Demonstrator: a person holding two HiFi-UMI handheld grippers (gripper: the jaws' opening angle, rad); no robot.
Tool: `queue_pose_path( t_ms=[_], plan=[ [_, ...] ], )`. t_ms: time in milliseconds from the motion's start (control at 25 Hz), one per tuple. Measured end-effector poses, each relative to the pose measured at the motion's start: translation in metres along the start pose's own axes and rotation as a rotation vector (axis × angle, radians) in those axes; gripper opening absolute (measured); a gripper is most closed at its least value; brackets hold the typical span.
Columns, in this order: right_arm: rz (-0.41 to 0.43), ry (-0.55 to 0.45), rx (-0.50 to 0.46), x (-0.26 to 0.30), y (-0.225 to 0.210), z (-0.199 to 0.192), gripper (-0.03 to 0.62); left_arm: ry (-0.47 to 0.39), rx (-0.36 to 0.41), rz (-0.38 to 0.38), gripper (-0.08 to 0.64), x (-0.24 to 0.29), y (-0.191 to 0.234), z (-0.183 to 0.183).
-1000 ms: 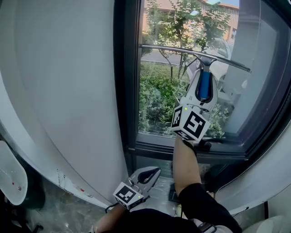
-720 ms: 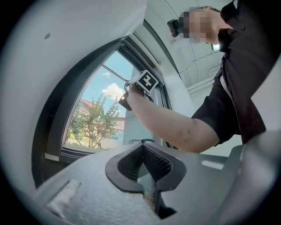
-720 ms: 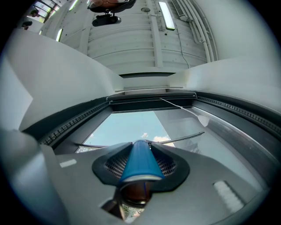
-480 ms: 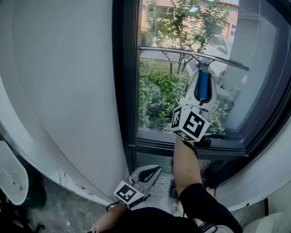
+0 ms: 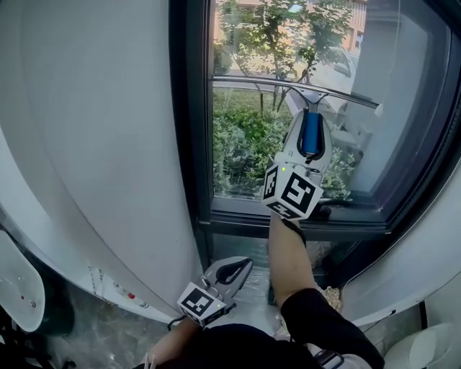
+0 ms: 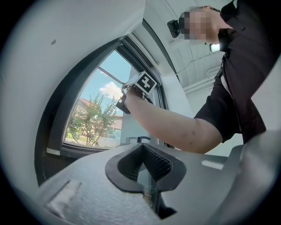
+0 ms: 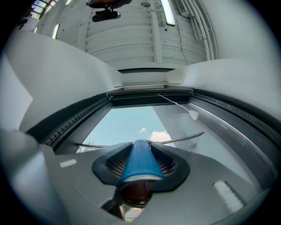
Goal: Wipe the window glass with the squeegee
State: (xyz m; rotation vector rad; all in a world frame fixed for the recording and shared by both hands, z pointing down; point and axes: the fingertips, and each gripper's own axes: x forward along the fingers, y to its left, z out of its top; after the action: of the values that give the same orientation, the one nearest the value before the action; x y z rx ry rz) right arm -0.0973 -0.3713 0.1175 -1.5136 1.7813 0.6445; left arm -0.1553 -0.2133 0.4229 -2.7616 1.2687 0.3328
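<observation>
**Window glass**: a pane in a dark frame, between plain white wall panels. Green shrubs and trees show outside. In the right gripper view the pane shows blue sky and one cloud.

**Squeegee**: its long blade lies across the upper part of the pane and slopes down slightly to the right. Its blue handle points down towards the person.

**Right gripper**: raised at the glass on an outstretched bare forearm. Its jaws are clamped on the blue handle, one ribbed pad on each side.

**Left gripper**: held low, near the foot of the wall and below the sill. Its jaws are pressed together at the tips with nothing between them.

**Room**: a ribbed pale ceiling carries a strip light. A thin cord with a small white knob hangs in front of the upper glass. The floor below the window looks glossy, but its material is unclear.
</observation>
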Motion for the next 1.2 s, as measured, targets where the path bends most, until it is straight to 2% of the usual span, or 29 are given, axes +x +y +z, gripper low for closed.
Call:
queue_pose_path(
  t_ms=[480,1200],
  plan=[
    [0.002,0.024,-0.009,-0.017,-0.002,-0.012,0.132,0.007,-0.037,-0.001,0.002,-0.005,0.002,-0.007],
    [-0.005,0.090,0.009,-0.040,-0.004,-0.028,0.132,0.043,-0.049,0.004,0.002,-0.022,-0.006,-0.015]
  ],
)
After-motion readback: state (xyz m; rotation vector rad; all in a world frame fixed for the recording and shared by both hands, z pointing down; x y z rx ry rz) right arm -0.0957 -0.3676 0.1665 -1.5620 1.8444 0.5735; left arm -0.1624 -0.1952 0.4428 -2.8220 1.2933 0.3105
